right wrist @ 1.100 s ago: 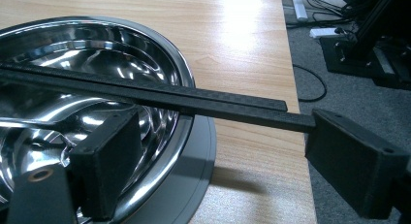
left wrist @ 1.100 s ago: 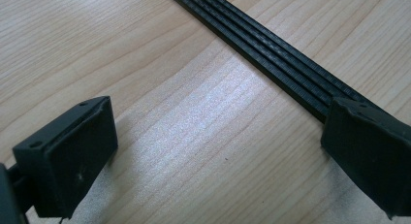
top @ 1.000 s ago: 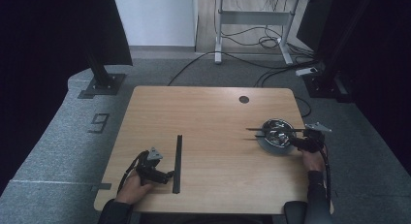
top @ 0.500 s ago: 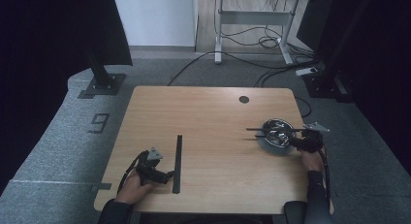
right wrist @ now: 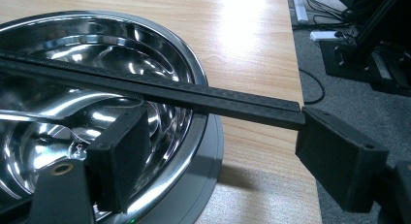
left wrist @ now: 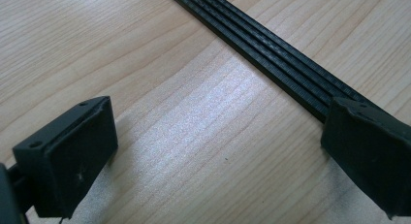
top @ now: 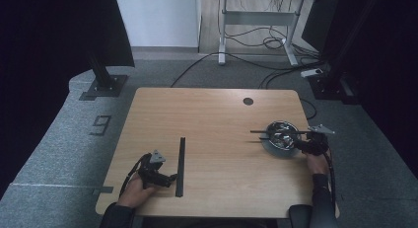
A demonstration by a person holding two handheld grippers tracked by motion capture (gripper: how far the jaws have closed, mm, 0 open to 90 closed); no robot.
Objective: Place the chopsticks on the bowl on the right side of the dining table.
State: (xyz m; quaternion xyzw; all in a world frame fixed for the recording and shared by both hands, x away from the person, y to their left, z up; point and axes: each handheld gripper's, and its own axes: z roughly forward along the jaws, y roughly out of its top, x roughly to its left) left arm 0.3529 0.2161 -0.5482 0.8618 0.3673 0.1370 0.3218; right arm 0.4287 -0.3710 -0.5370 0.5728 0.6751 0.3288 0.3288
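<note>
Right gripper (right wrist: 213, 151) had its jaws standing wide, just closing with nothing pinched, at the black strip (right wrist: 160, 90) lying across the steel bowl (right wrist: 194, 64); probably best recentred before squeezing; left gripper (left wrist: 213, 151) rested spread beside another strip (left wrist: 271, 54).

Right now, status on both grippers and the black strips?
Left gripper open beside the table strip. Right gripper open, jaws just closing slightly, second strip lying across the steel bowl. Nothing in the way.

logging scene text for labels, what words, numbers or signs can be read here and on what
"9": a dark numeral on the grey floor mat, left of the wooden table.
Nothing readable on the black strips or the steel bowl.
</note>
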